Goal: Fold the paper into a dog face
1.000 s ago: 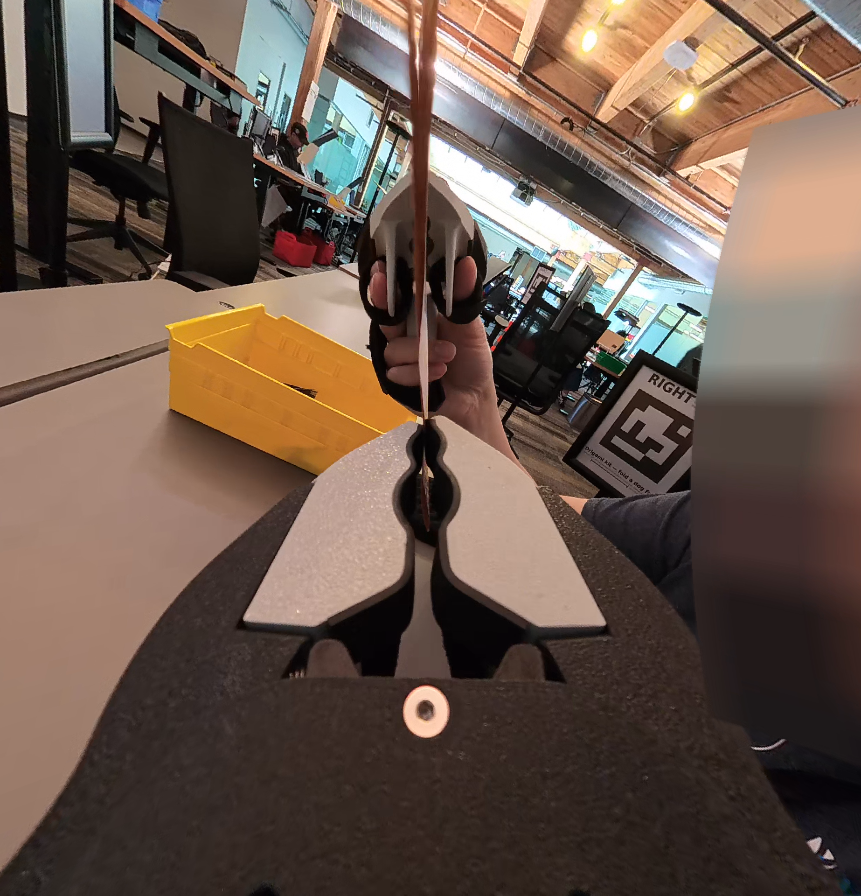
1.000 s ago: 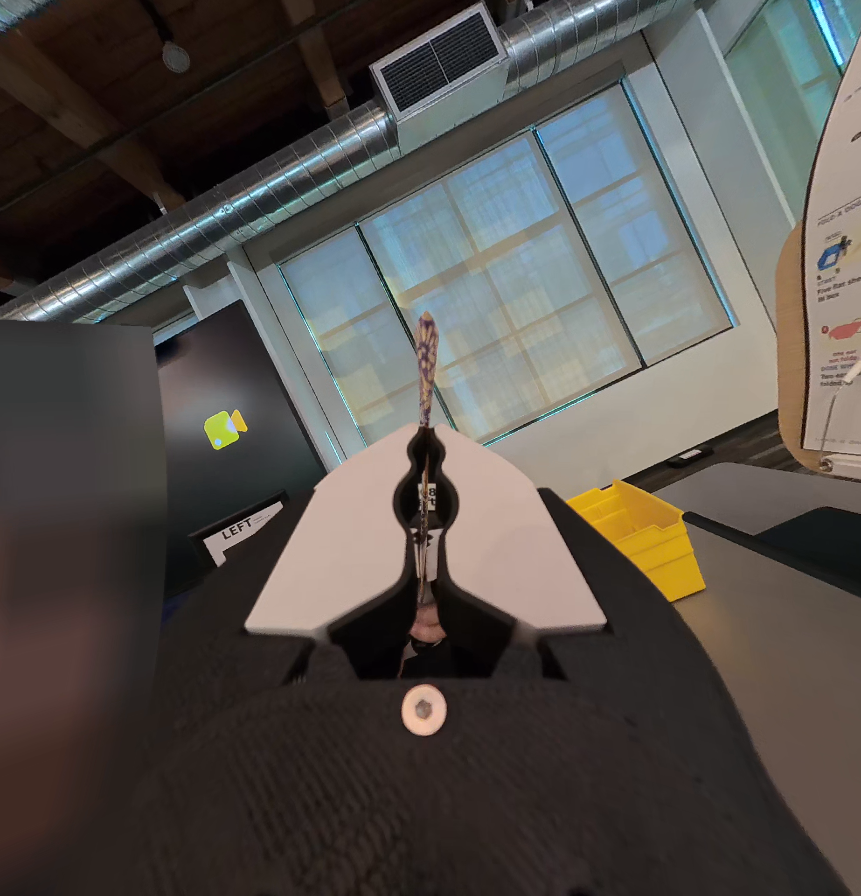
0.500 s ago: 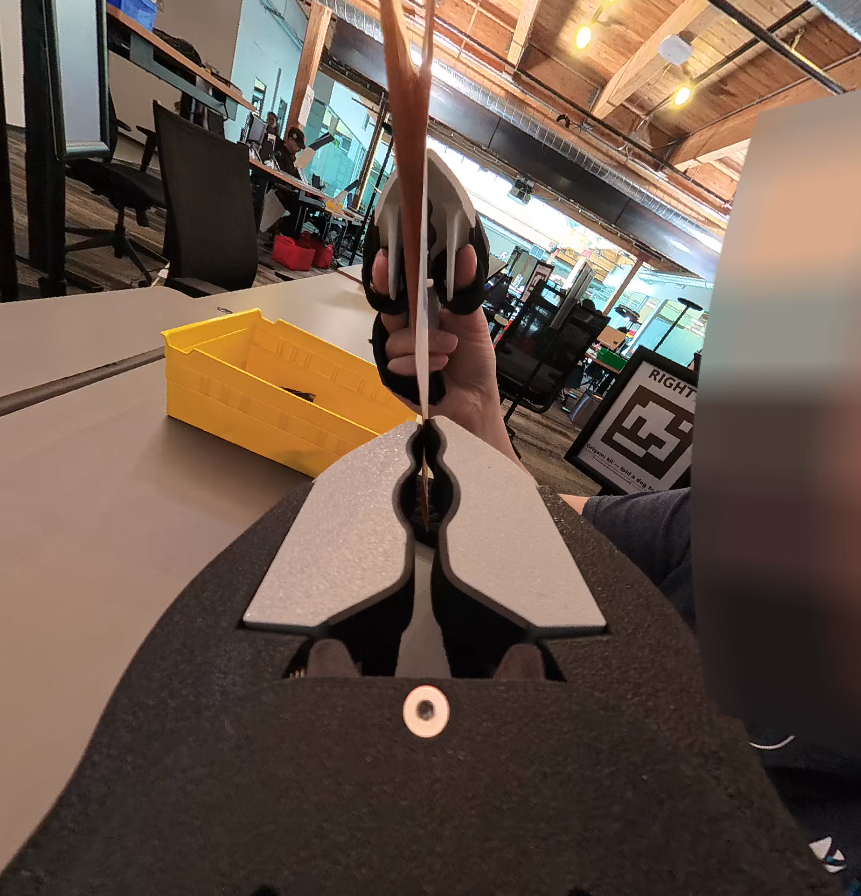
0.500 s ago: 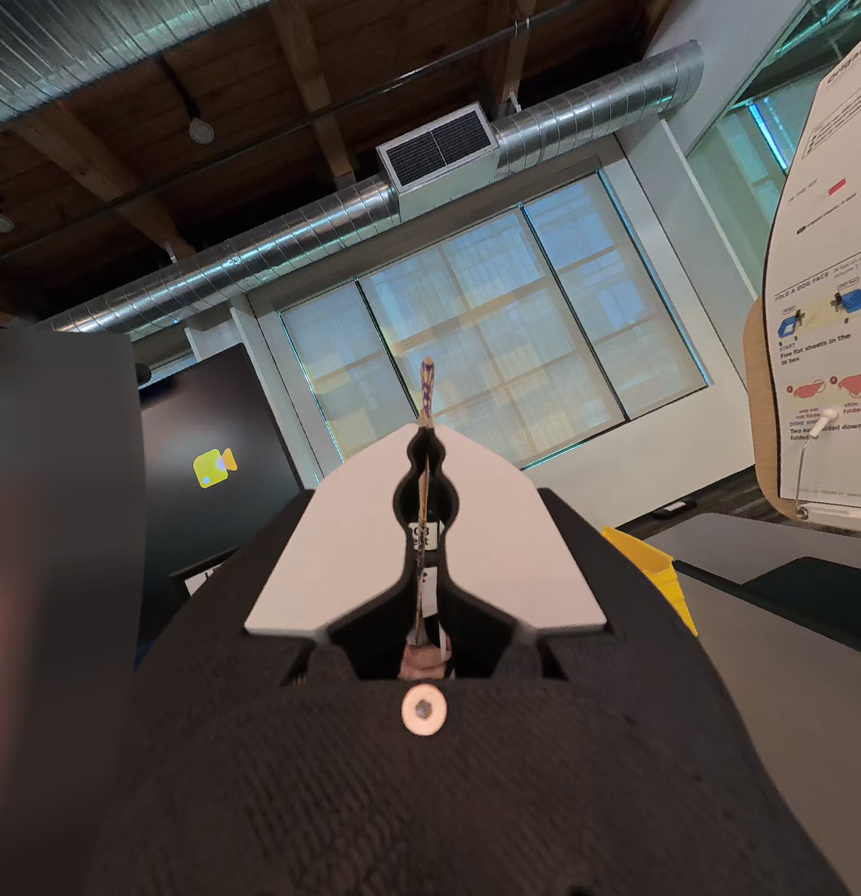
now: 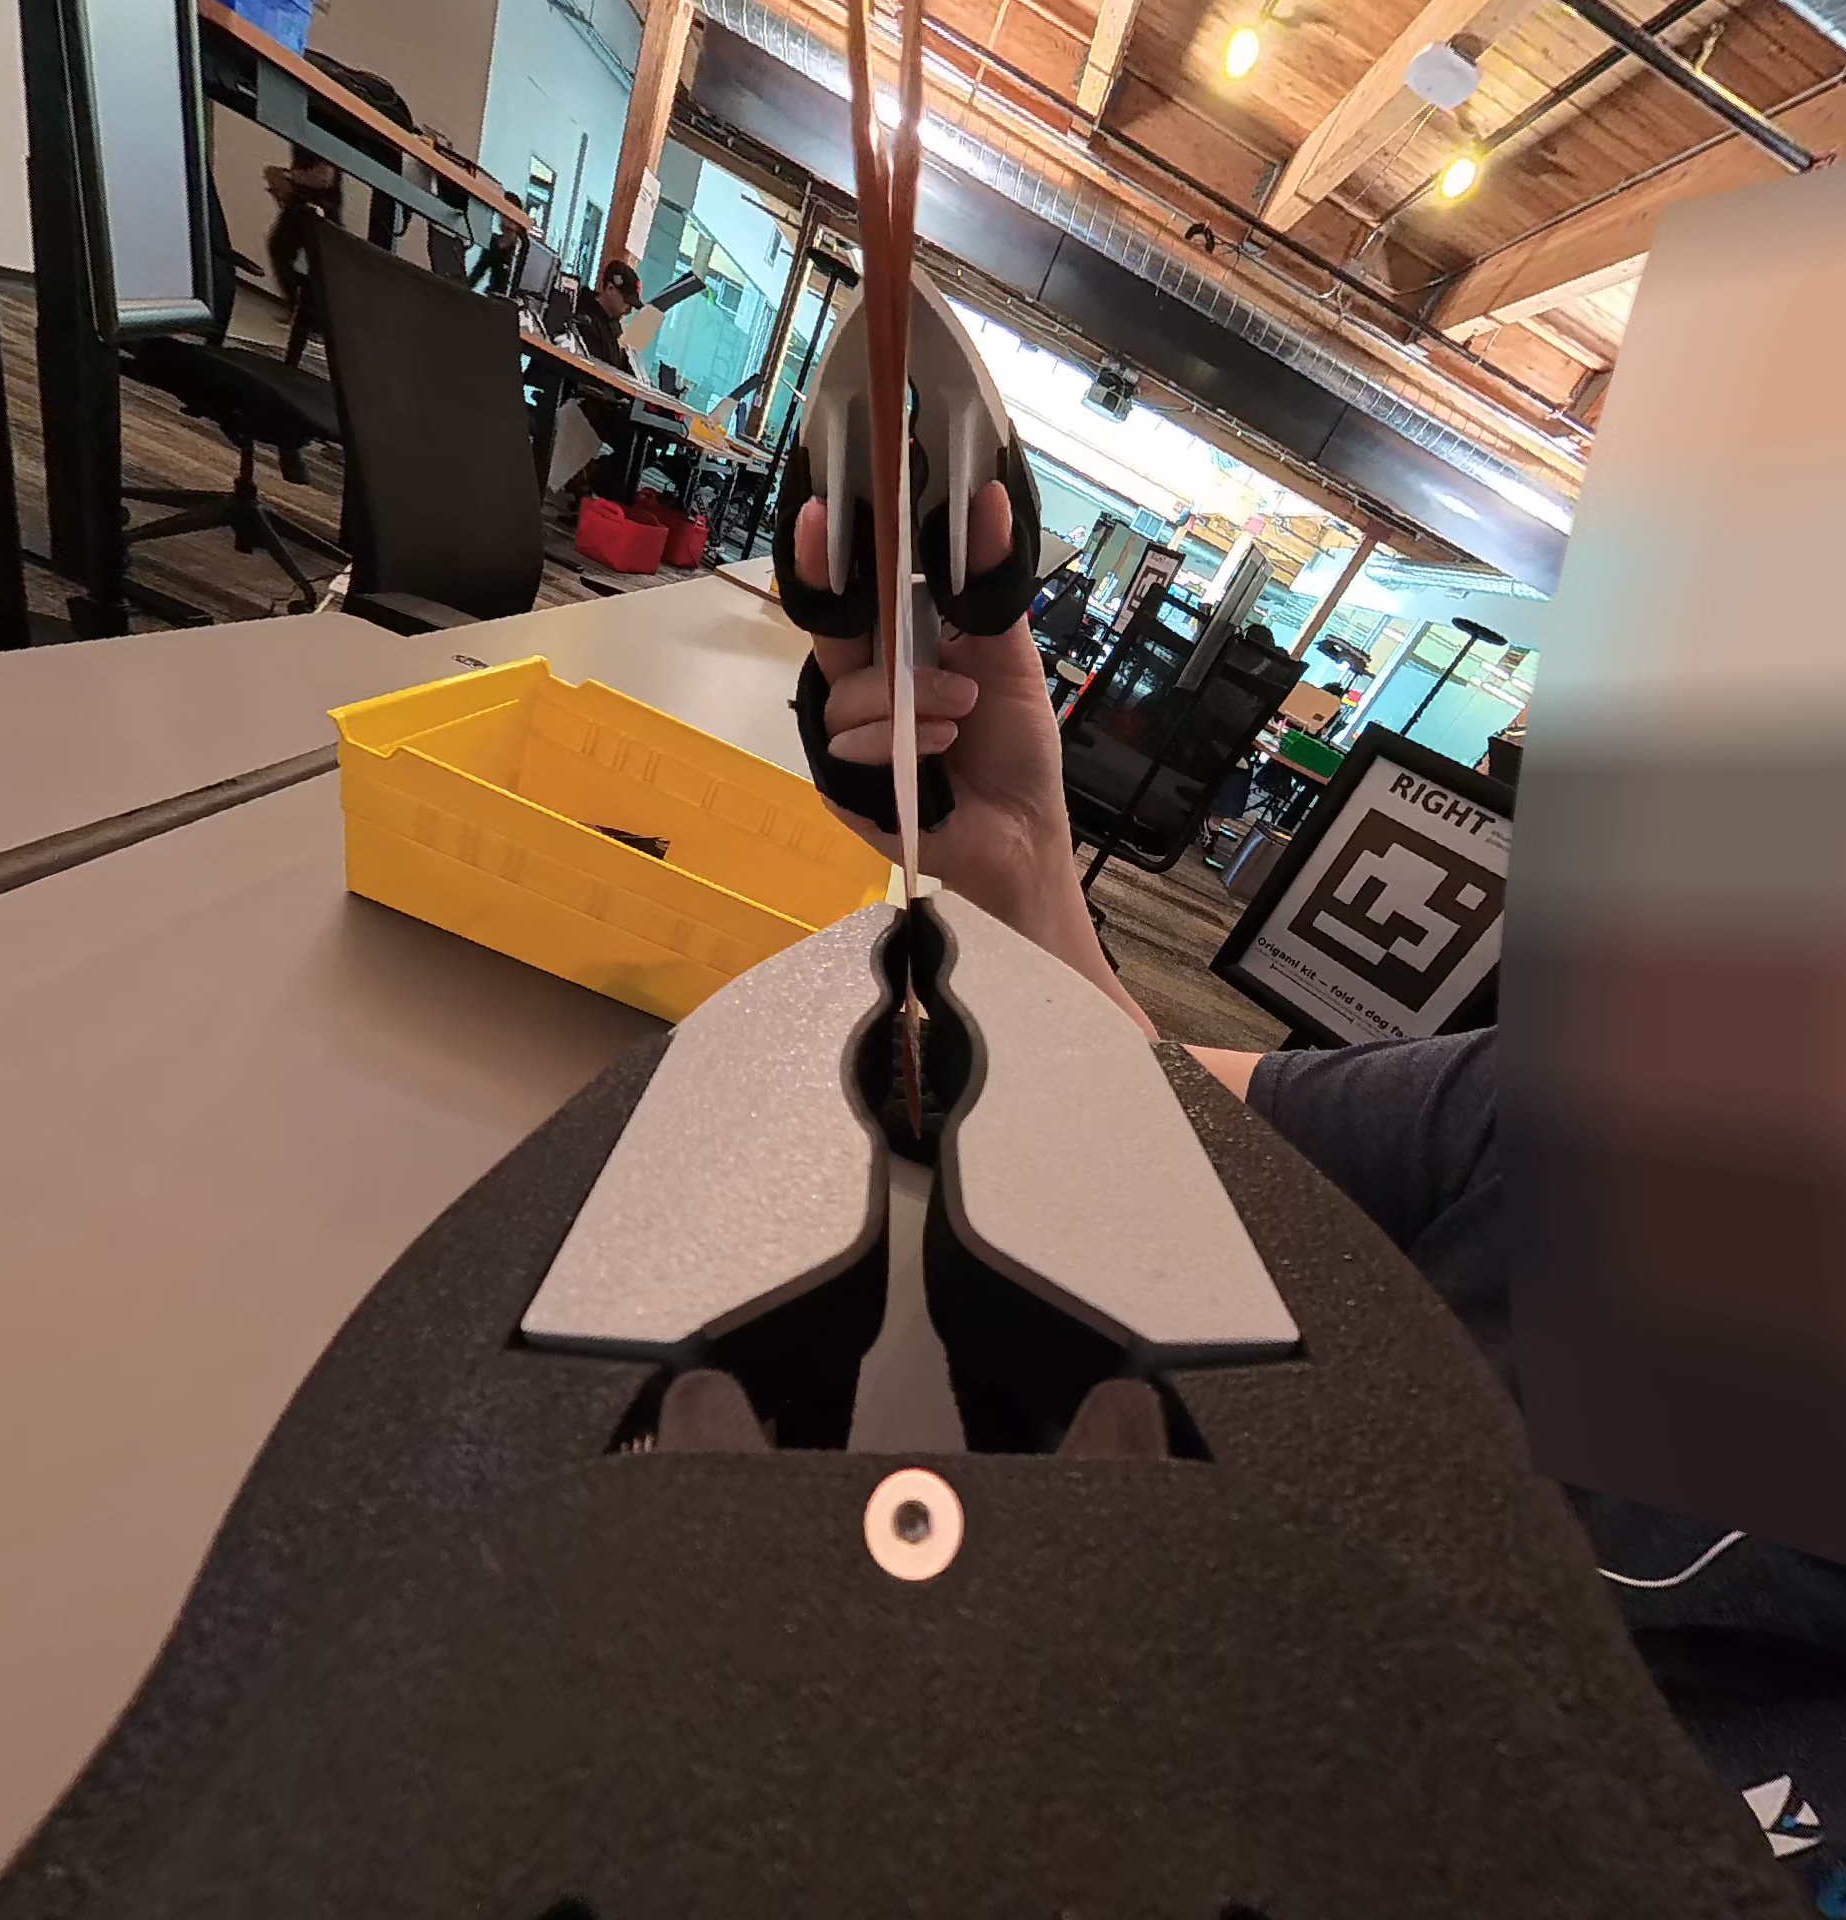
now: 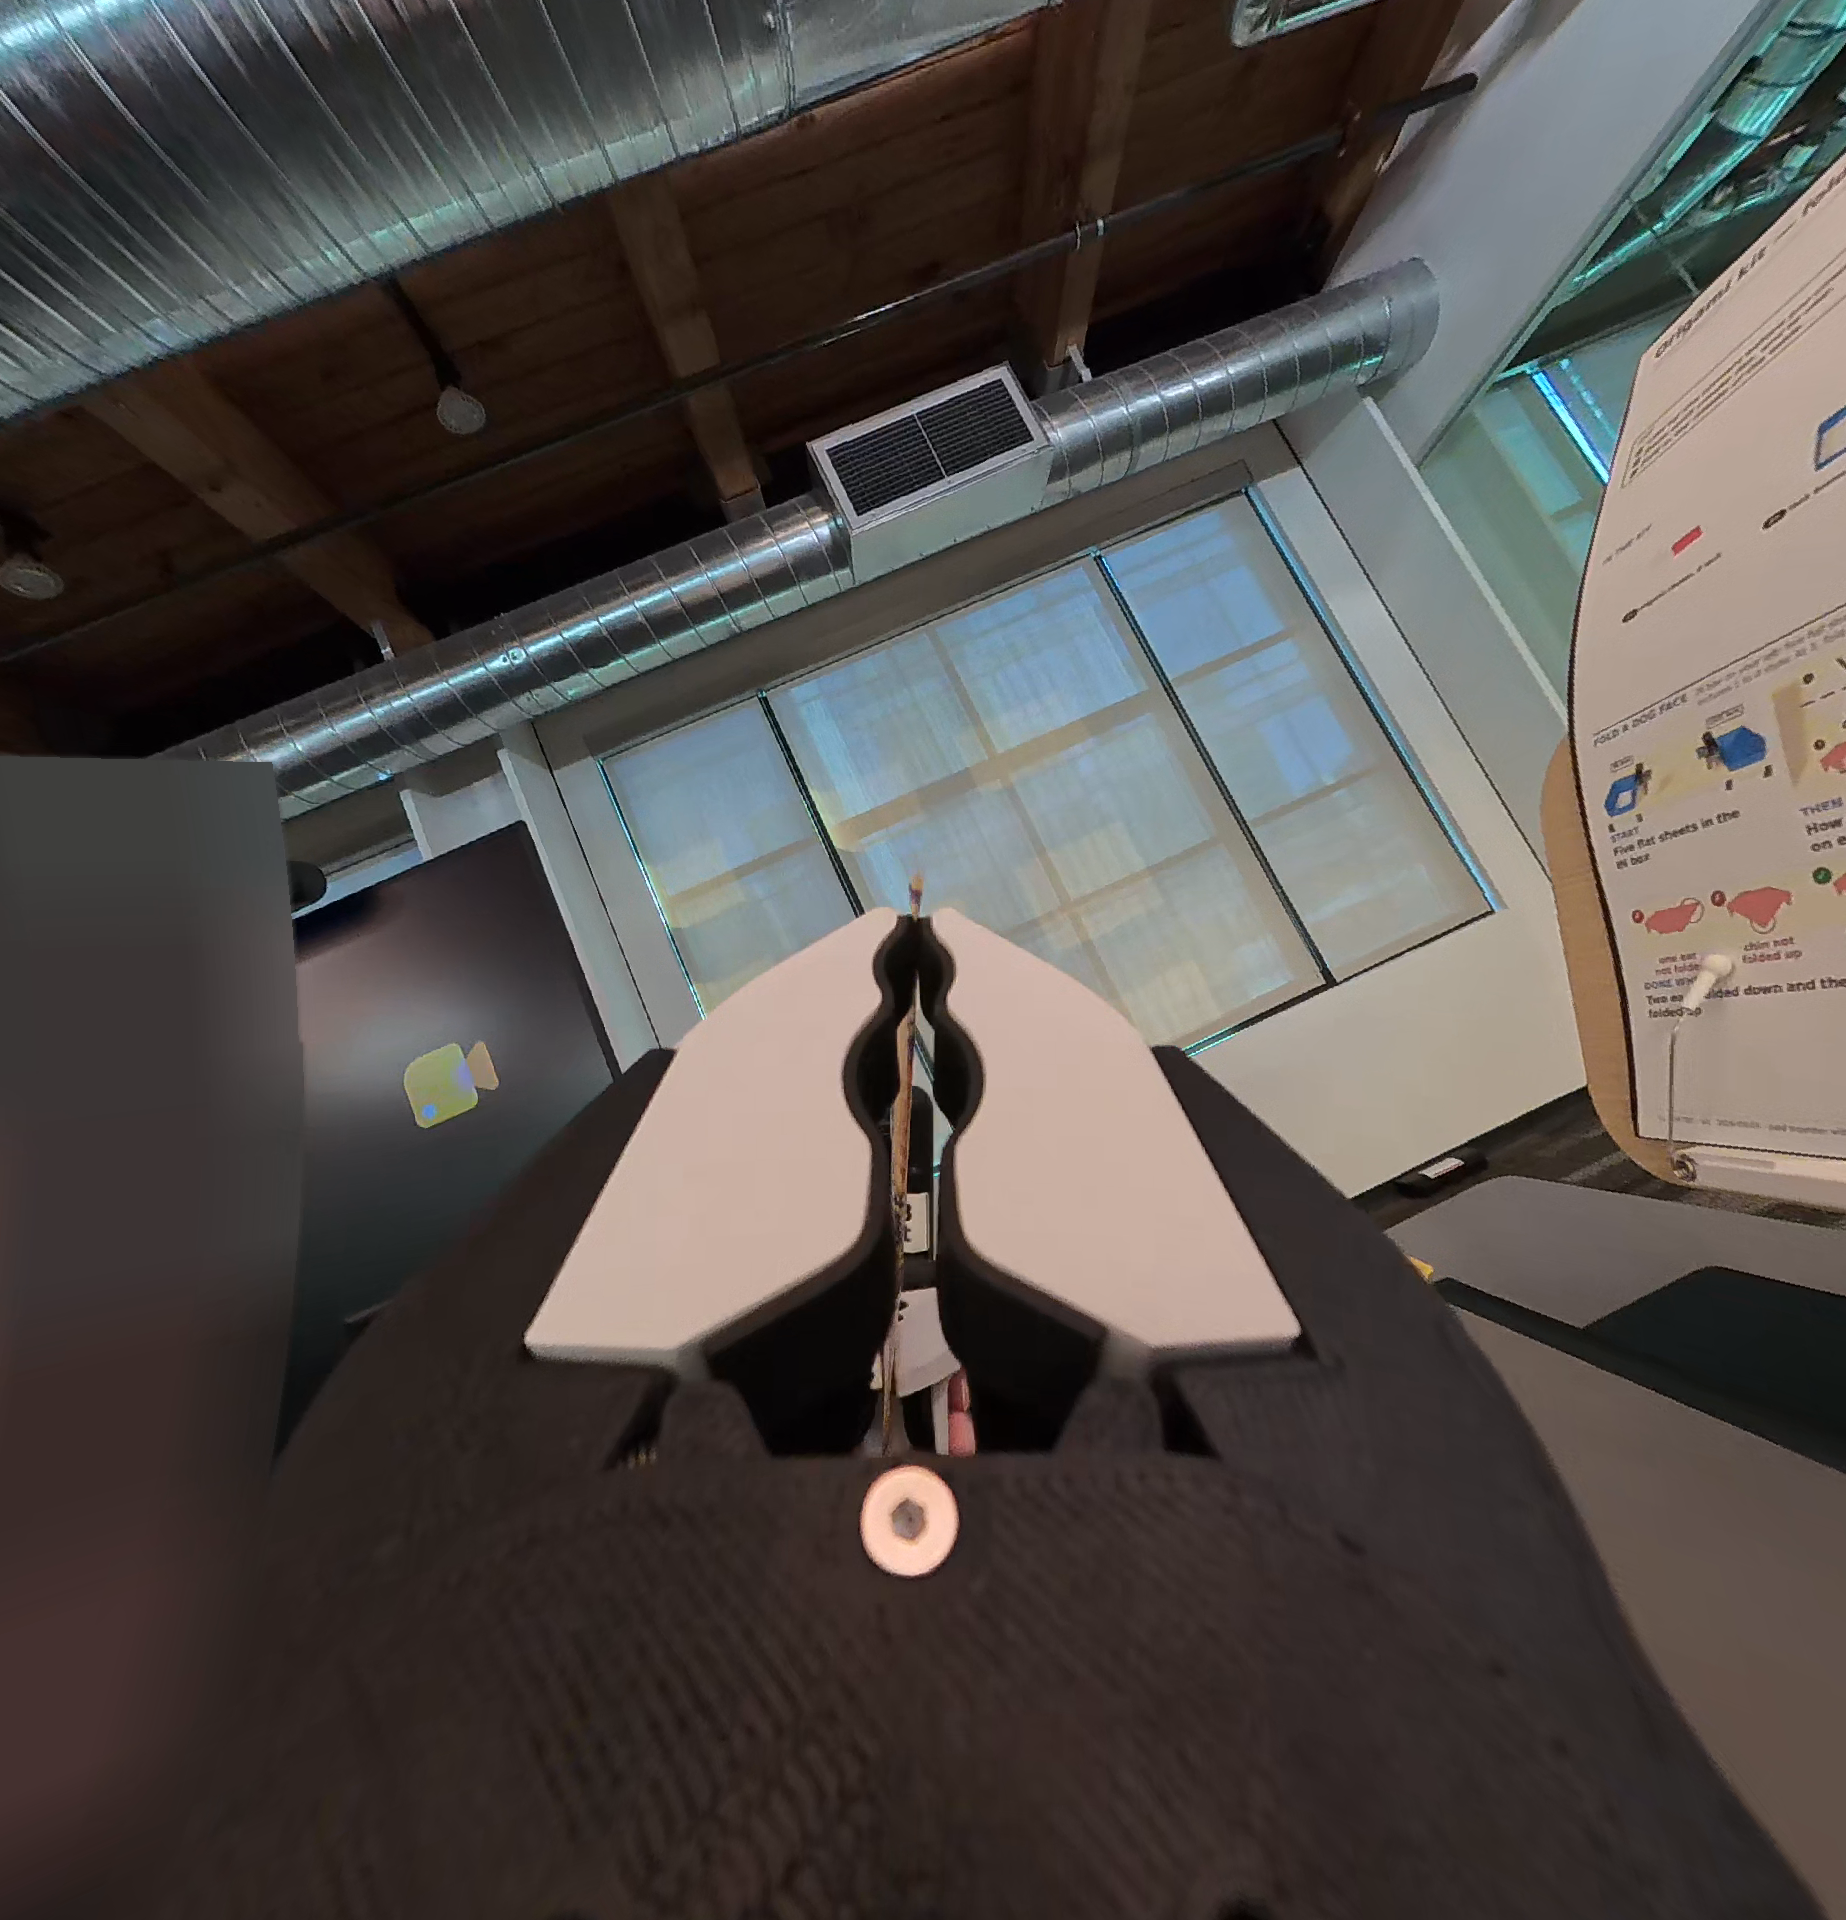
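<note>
left tongs (image 5: 914,914): you've got them clamped on the paper (image 5: 891,312), edge-on, rising toward 12
right tongs (image 6: 917,916): pinched tight on the same paper
bin (image 5: 586,831): yellow, on the desk (image 5: 171,1091) at 10

- A framed sign (image 5: 1381,904) at the far right of the left wrist view carries a bold heading, a square black-and-white code and a small caption.
- An instruction sheet (image 6: 1750,769) on a cardboard-backed stand, right, bears printed lines and coloured diagrams.
</note>
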Demonstrator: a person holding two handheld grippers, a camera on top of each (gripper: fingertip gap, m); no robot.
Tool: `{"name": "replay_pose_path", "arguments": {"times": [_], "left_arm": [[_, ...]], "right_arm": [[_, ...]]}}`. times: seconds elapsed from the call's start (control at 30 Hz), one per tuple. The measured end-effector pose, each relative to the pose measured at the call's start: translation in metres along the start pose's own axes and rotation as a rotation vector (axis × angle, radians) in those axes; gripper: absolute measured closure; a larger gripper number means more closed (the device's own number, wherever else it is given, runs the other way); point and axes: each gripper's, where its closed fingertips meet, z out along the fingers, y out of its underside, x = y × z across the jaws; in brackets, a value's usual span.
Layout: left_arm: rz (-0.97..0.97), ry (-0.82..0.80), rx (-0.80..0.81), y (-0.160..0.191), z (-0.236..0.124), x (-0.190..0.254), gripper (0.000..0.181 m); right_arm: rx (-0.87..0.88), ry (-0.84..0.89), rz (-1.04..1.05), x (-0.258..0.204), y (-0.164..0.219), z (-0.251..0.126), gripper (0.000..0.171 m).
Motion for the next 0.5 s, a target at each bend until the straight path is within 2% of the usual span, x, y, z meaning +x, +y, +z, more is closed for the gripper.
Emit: {"name": "replay_pose_path", "arguments": {"times": [0.5], "left_arm": [[0.042,-0.007,0.000,-0.0026,-0.0007,0.0051,0.181]], "right_arm": [[0.039,-0.018,0.008,-0.0058,-0.0058,-0.0028,0.171]]}}
